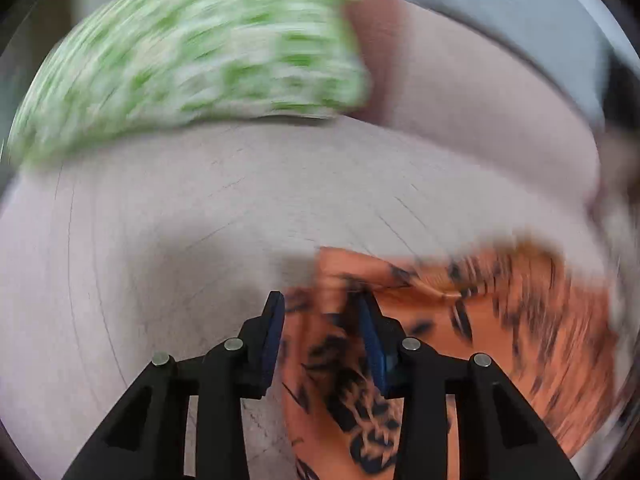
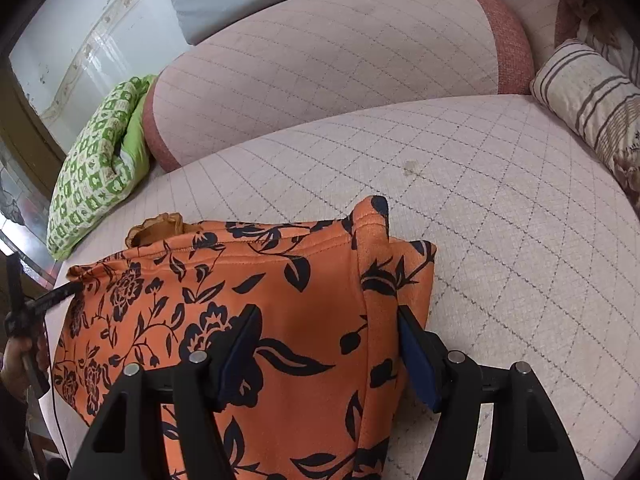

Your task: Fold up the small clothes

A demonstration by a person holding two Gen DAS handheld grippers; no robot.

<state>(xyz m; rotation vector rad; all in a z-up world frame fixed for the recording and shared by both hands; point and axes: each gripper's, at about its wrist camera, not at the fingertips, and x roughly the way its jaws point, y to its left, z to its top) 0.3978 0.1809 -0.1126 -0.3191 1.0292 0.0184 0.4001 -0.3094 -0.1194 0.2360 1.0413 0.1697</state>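
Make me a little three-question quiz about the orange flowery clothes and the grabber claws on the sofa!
1. True or false: the orange garment with black flowers lies on the quilted pale sofa seat.
2. Which pillow is beside the garment's left end in the right wrist view: A green checked, B striped beige?
3. Fill in: the right gripper hangs with jaws ___ over the garment.

Key: 1 true. 2 A. 3 open.

Both views look steeply down from close above a quilted pale-pink sofa seat [image 2: 500,208]. The left wrist view is motion-blurred; the right is sharp. Both share the orange black-flowered garment [image 1: 500,320] [image 2: 280,288] beneath the tongs and the green-and-white patterned cushion [image 1: 192,64] [image 2: 100,160] ahead-left.
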